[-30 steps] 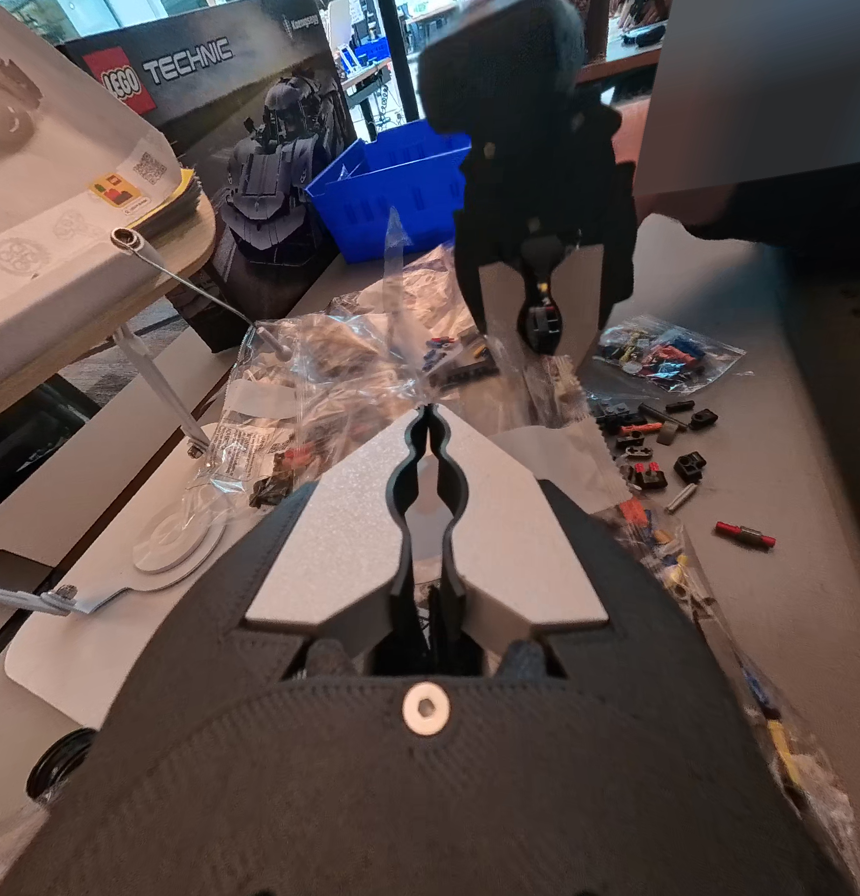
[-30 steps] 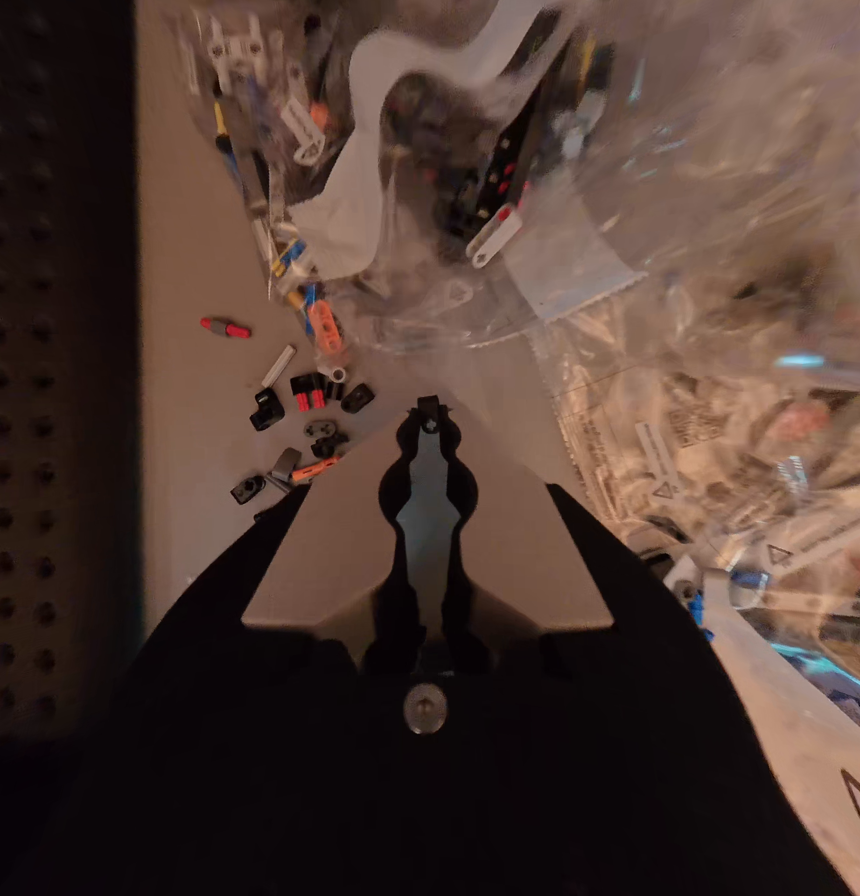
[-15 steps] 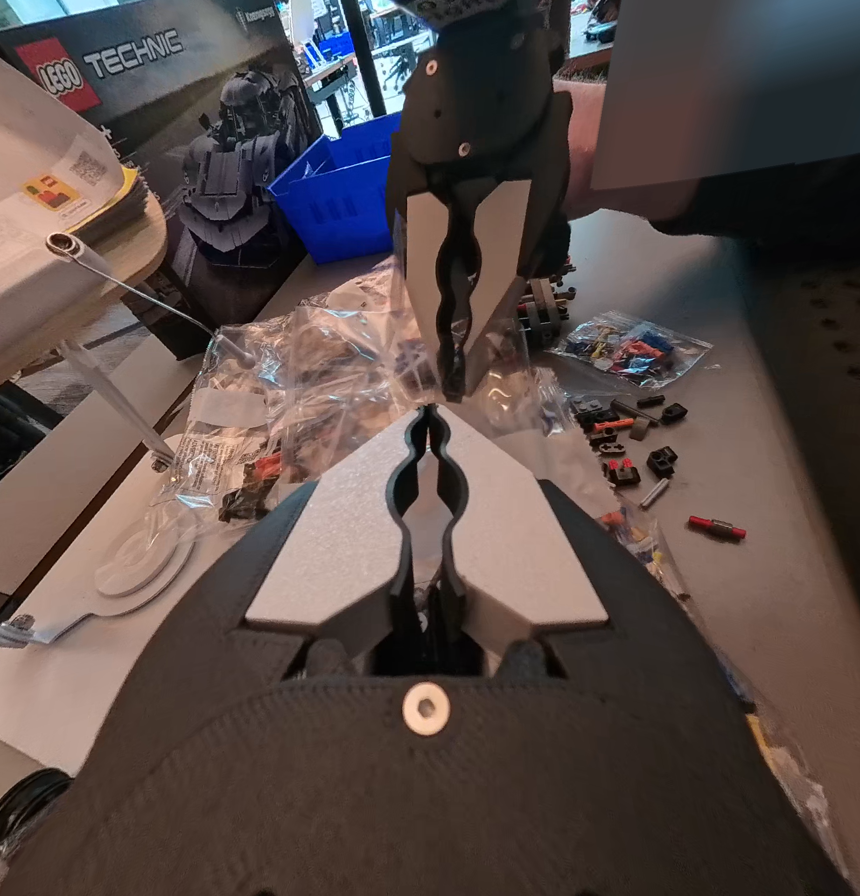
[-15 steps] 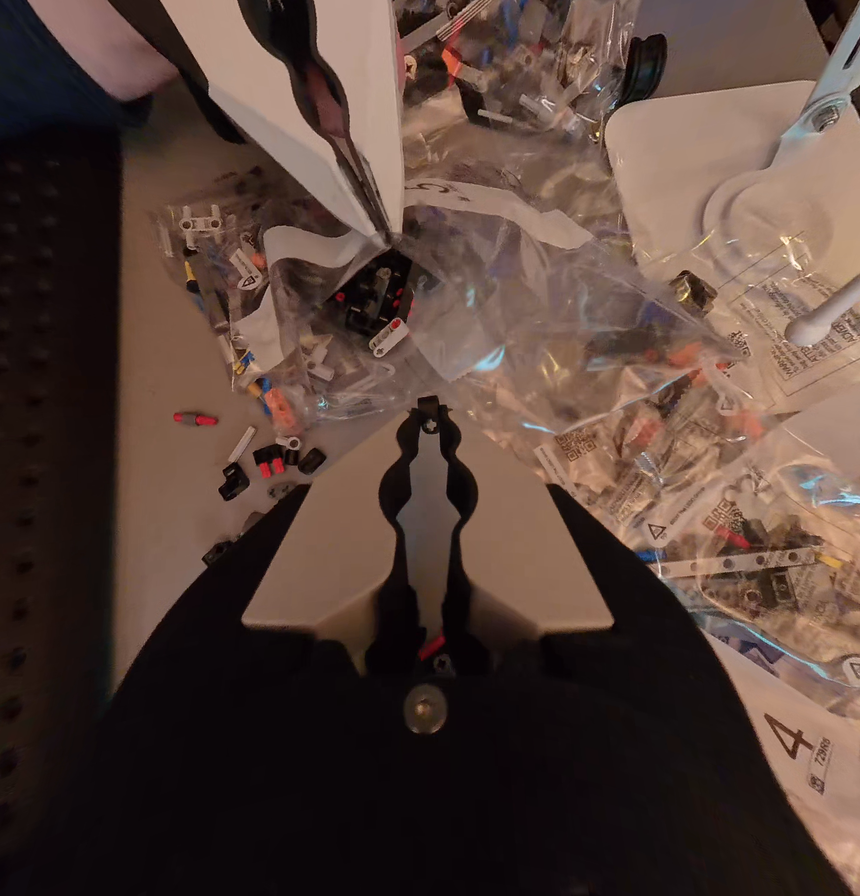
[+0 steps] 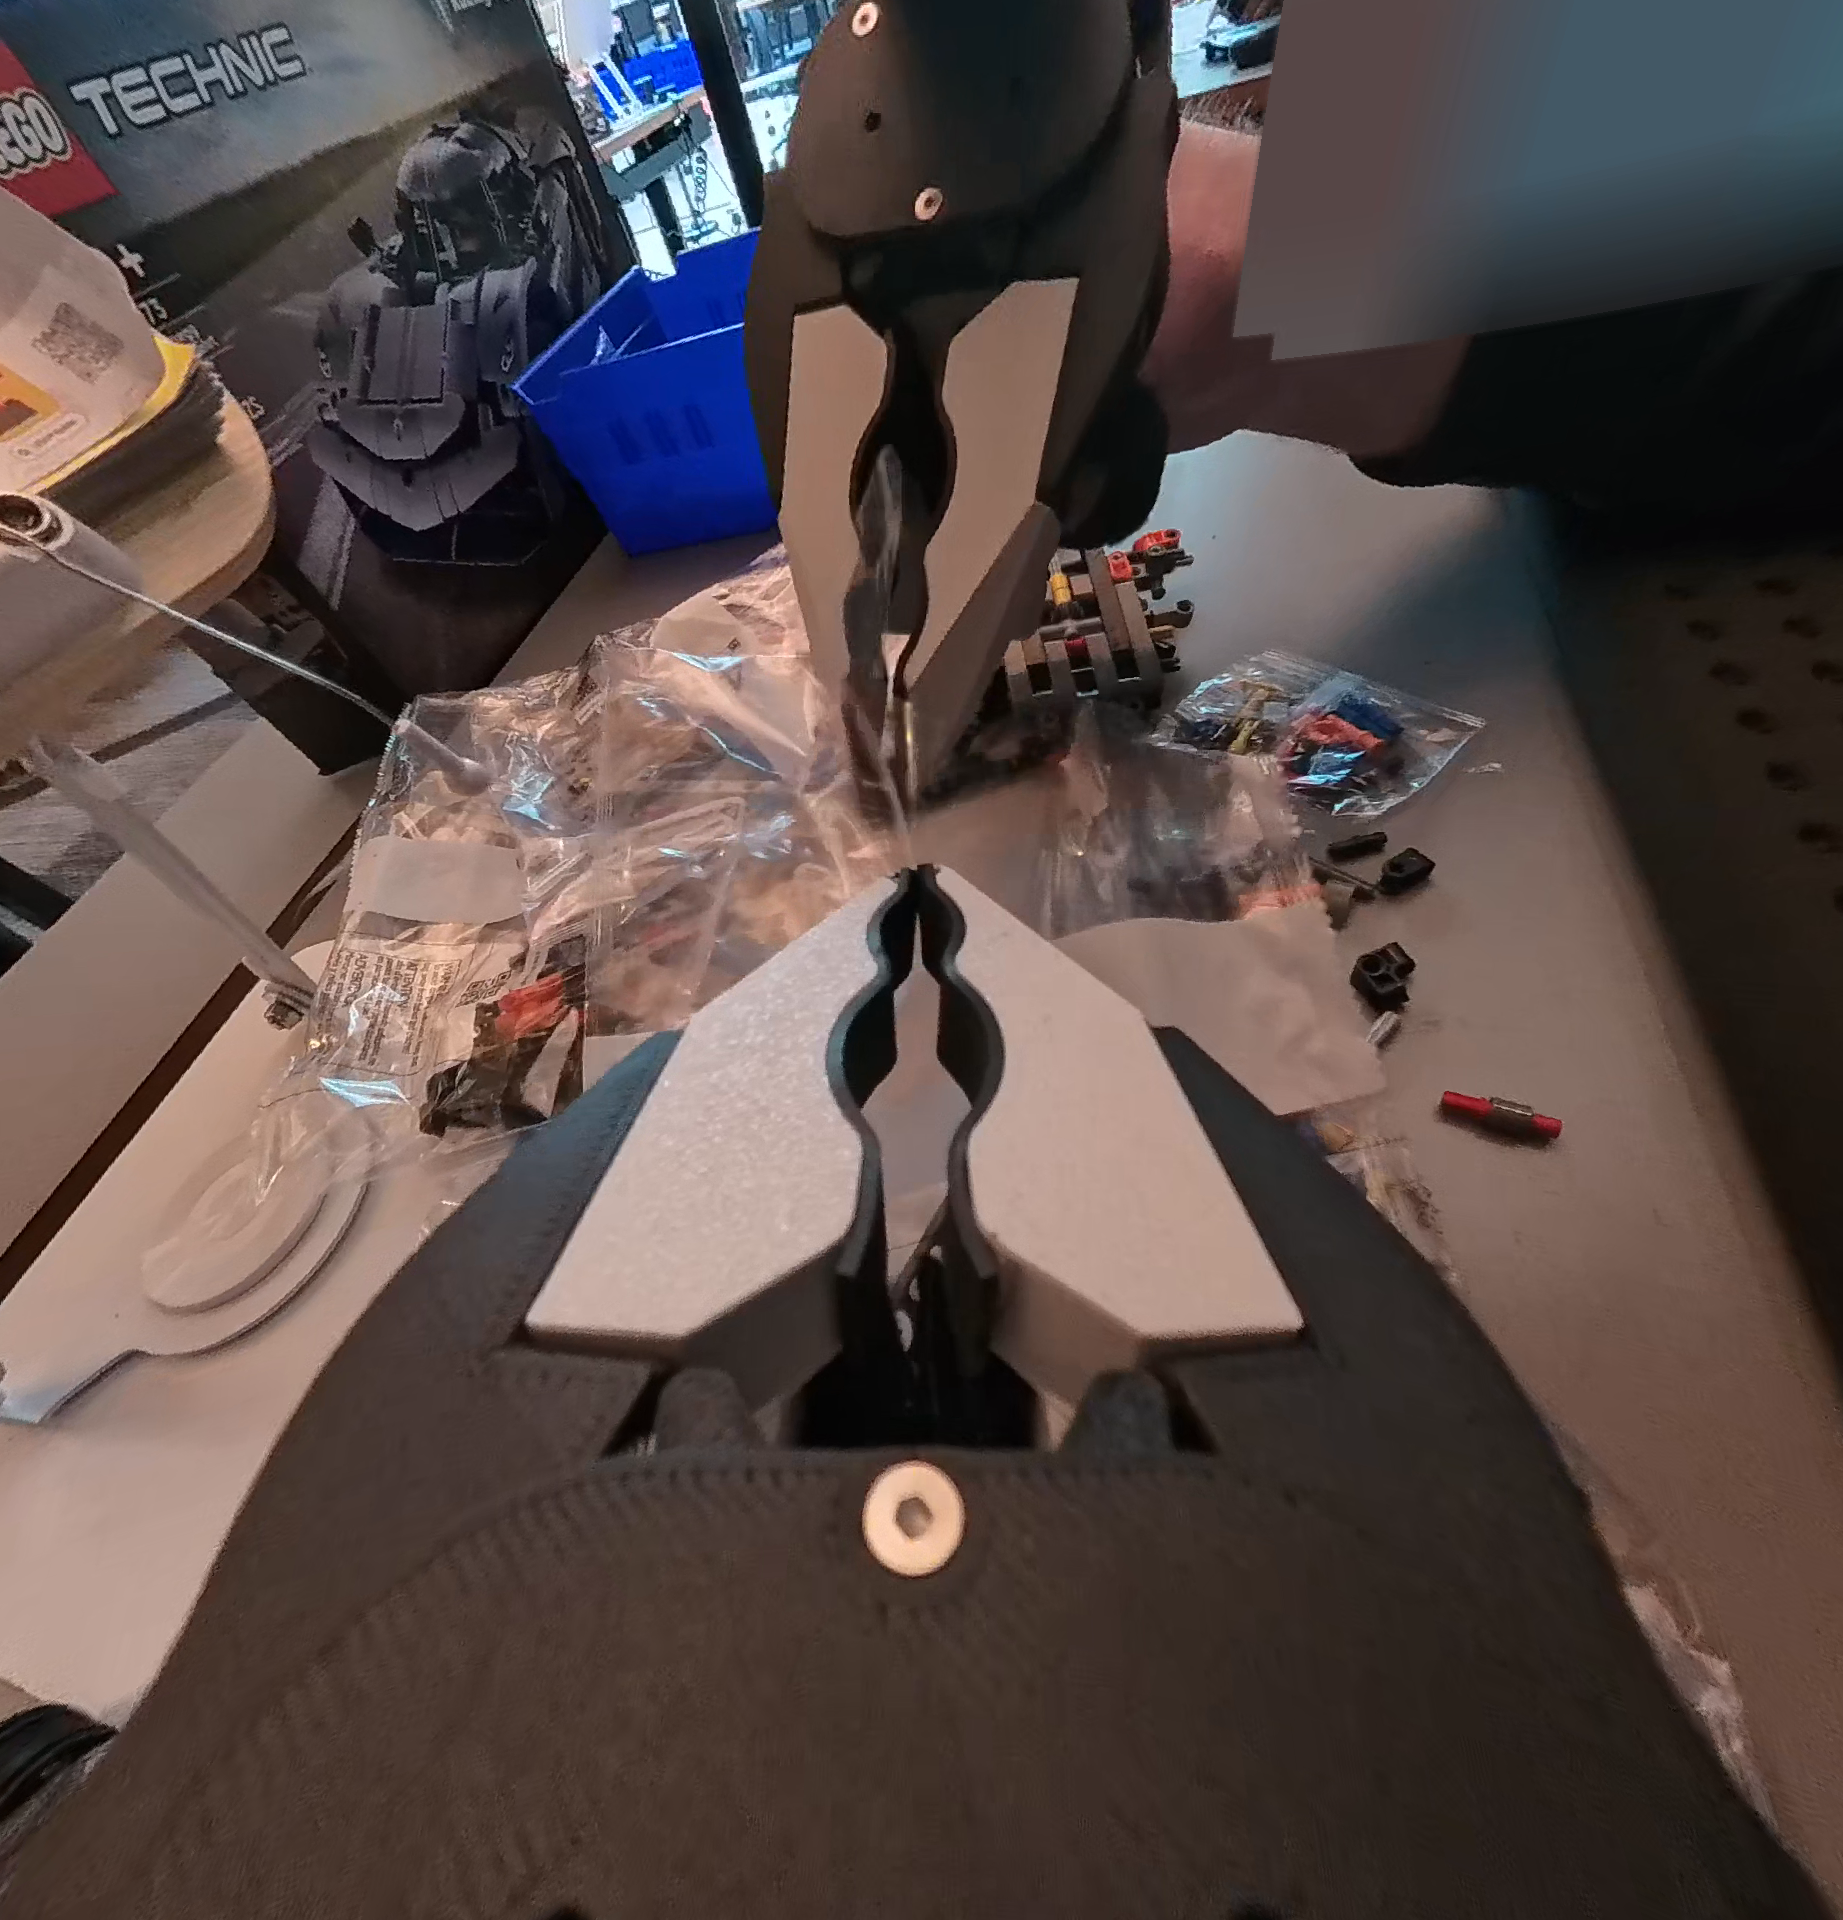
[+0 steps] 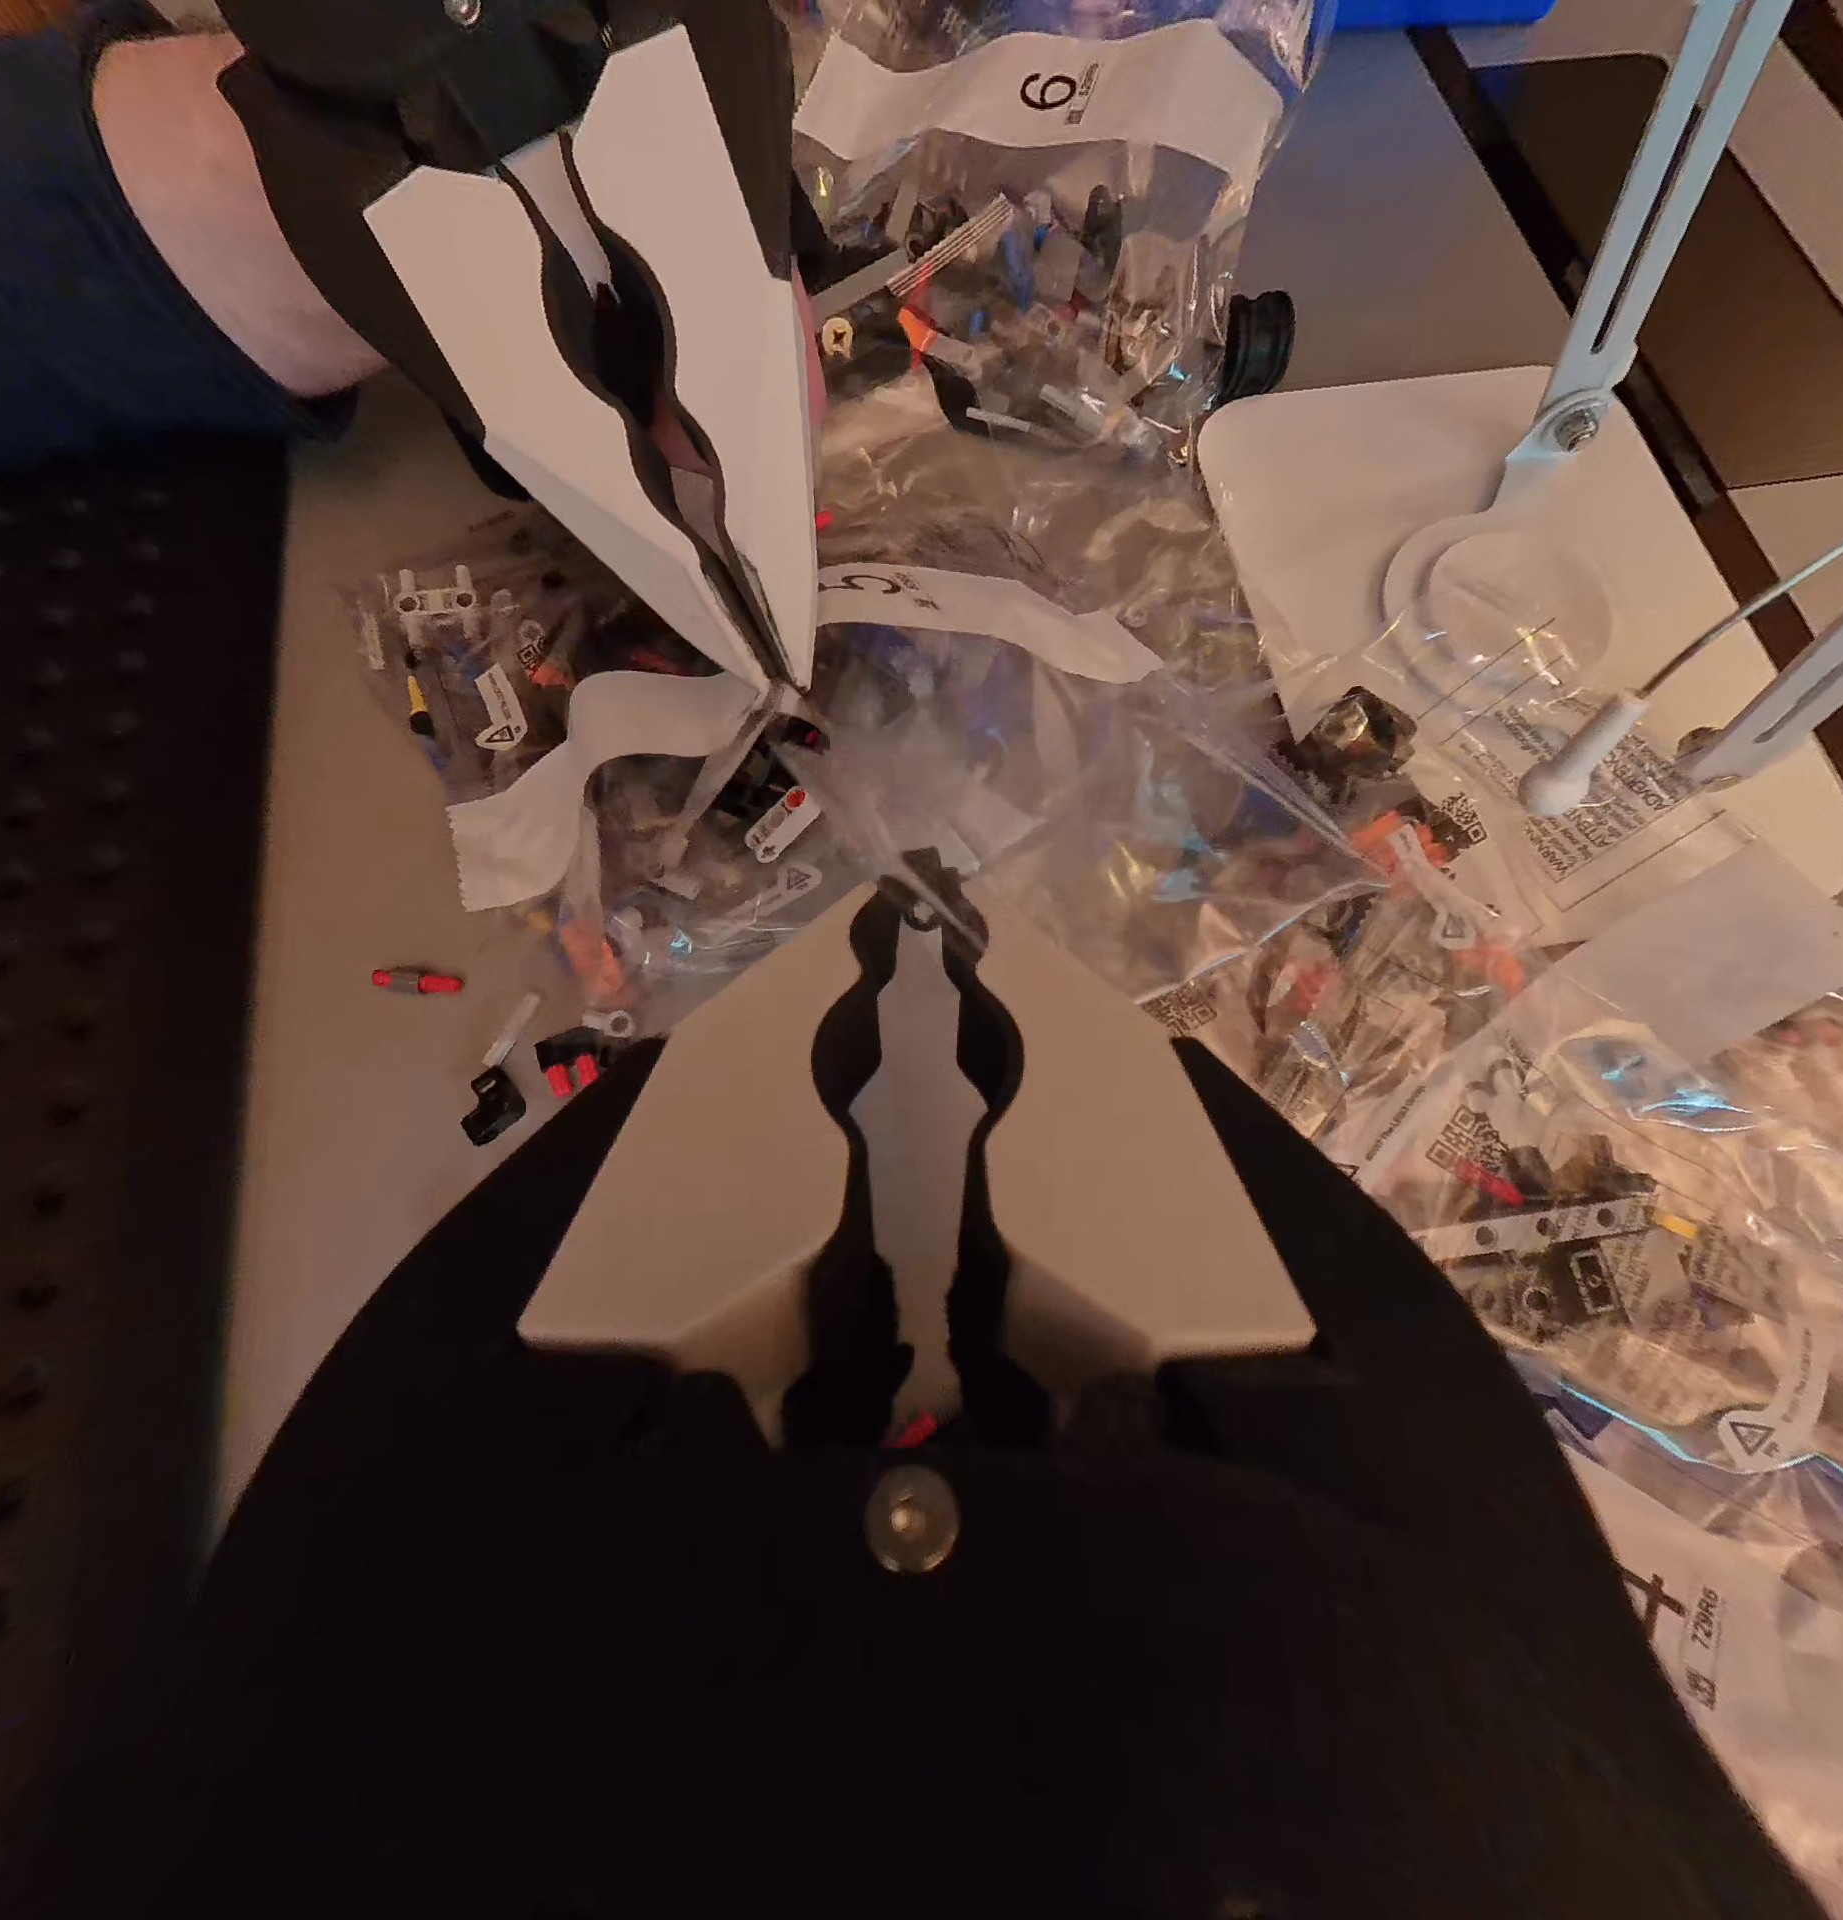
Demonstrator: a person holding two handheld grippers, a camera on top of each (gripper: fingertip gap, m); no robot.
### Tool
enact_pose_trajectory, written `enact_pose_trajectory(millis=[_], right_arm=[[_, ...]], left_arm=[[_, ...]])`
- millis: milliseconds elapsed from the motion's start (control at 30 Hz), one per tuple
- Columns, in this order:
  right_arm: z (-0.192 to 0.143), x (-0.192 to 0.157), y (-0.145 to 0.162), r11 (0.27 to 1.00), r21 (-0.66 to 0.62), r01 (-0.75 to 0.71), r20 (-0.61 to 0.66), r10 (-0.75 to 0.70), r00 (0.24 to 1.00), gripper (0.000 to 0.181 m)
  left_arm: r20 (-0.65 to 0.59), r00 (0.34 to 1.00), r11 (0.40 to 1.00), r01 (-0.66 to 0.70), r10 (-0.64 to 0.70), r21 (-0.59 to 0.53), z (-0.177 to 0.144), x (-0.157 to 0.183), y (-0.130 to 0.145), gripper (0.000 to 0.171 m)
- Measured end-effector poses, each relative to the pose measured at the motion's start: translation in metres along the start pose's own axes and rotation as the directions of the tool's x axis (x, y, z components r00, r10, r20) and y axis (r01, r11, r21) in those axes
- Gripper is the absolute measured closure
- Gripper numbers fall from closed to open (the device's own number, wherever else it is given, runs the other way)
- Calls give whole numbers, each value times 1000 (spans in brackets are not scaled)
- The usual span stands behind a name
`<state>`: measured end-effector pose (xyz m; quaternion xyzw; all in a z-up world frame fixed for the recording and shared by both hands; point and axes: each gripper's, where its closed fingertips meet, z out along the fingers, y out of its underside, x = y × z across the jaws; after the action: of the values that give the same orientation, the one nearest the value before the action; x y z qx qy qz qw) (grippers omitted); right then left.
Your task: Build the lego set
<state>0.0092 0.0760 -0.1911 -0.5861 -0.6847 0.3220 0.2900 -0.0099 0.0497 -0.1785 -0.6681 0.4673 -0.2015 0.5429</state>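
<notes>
Pinching a fold of the clear plastic bag (image 5: 688, 831) between closed tips, left claw (image 5: 918, 878) in the near foreground, low over the grey desk (image 5: 1582, 1299). Just past it, meeting nearly tip to tip, right claw (image 5: 889, 758) pointing steeply down, also clamped on that bag's film, plastic pulled taut between the two. Seen from the right wrist view: right claw (image 6: 925, 902) narrow, gripping film and what looks like a small dark piece at its tips; left claw (image 6: 782, 681) coming in from upper left, shut on the bag's white strip. Scattered to the right on the desk: red and grey pin (image 5: 1500, 1115), small black connectors (image 5: 1380, 977). Farther out: small bag of coloured parts (image 5: 1322, 732), partly built grey assembly (image 5: 1093, 634), then blue bin (image 5: 657, 416) and the set's box (image 5: 304, 260) at the back.
</notes>
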Motion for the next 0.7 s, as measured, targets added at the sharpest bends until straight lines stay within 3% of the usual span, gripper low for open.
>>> enact_pose_trajectory(millis=[500,700], right_arm=[[32,-19,49,964,-267,9,104,19,994,176],[37,-22,57,953,-303,-13,127,54,990,177]], left_arm=[[-10,1000,1000,-9,9,-10,2,3,1,171],[-15,1000,1000,-8,7,-7,2,4,1,171]])
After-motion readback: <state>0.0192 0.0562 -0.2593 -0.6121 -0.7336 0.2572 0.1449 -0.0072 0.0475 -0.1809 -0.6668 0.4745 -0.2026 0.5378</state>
